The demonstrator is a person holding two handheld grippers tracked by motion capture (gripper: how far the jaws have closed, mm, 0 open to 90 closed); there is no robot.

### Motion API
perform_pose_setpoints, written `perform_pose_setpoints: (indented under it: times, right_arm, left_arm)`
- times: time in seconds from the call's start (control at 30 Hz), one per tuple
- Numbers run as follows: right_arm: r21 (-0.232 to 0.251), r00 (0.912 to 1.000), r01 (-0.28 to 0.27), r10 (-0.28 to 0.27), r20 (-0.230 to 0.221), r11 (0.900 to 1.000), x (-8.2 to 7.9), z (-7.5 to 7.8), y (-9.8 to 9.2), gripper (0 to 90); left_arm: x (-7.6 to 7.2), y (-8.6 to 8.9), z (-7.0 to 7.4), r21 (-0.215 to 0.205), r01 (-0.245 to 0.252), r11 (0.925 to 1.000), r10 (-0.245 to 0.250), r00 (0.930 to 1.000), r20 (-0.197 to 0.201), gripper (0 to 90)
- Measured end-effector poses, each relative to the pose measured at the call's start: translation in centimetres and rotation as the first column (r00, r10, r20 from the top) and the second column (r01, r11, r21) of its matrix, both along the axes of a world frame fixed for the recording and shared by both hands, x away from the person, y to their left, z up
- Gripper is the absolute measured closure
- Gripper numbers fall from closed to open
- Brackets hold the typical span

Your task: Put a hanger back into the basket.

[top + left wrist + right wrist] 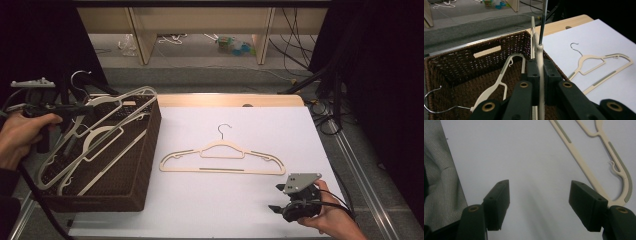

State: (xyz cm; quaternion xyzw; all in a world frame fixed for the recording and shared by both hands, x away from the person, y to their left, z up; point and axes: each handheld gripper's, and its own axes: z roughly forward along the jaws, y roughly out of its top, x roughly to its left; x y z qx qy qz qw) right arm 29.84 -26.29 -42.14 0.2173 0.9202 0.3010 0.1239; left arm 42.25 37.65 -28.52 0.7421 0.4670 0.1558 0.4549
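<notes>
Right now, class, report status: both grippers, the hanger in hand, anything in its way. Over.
Left gripper shut on cream hanger above wicker basket. Right gripper open over white sheet, holding nothing. Second hanger flat on sheet, apart from both.

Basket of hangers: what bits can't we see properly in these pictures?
- Basket: in the high view, tangled hangers hide its floor, so their number is unclear.
- Held hanger: in the left gripper view, its hook runs off the top edge and the left gripper covers its lower part.
- Hanger on the table: the right gripper view's edges cut it off.
</notes>
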Motion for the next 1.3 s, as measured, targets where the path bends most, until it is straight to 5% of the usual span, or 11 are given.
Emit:
perform_pose_setpoints:
  times: [0.37,0.73,1.3]
  right_arm:
    - [-0.003,1.0,-0.003,0.003,-0.005,1.0,0.0,0.0,0.0,34.4]
    - [-0.003,0.9998,-0.01,0.01,-0.015,1.0,0.0,-0.2,0.2,34.4]
    - [-0.005,0.9998,-0.003,0.003,-0.02,1.0,0.0,-0.2,0.2,34.6]
  left_arm:
    - [0.5,3.2,-2.0,-0.116,-0.023,0.993,0.017,0.9981,-0.059,85.4]
    - [2.0,3.3,-3.3,-0.127,0.002,0.9919,-0.014,0.9951,-0.098,85.4]
    - [2.9,3.3,-8.0,-0.11,0.001,0.994,-0.021,0.9837,-0.179,85.2]
